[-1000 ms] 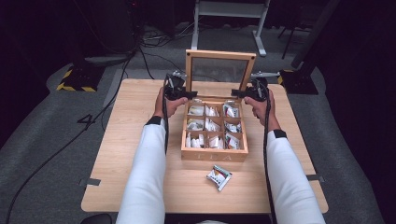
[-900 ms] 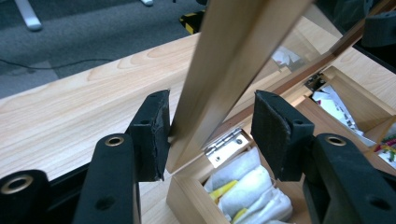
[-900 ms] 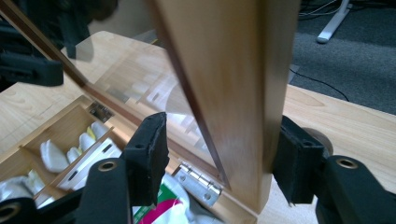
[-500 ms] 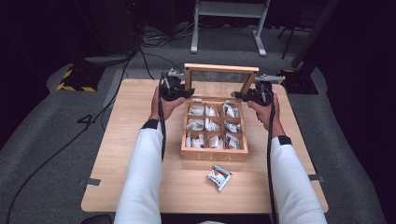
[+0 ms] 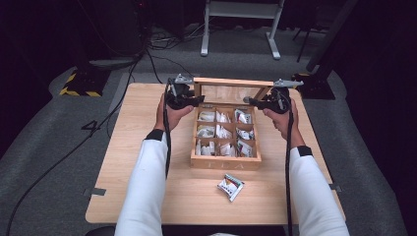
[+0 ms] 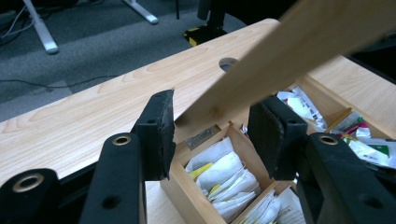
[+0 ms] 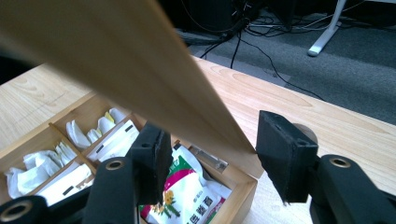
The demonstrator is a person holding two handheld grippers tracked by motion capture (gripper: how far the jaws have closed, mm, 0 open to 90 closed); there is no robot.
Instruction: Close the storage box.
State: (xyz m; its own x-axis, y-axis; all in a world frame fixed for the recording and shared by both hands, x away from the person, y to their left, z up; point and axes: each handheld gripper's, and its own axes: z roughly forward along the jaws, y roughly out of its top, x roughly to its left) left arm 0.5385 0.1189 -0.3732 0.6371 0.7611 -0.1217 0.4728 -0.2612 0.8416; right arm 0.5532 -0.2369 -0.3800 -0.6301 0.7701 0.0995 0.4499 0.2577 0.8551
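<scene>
Inside the wooden box (image 5: 225, 162), tea bags (image 5: 222, 132); both open grippers flanking its lid (image 5: 231, 82).

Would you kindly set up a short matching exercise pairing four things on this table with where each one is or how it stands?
Things:
1. wooden lid
2. loose tea packet
3. left gripper
4. right gripper

Places or states:
A. lying on the table in front of the tea box
B. at the lid's left side rail, jaws on either side of it
C. tilted partway down over the compartments
D. at the lid's right side rail, jaws on either side of it

Pairs: 1-C, 2-A, 3-B, 4-D
</scene>
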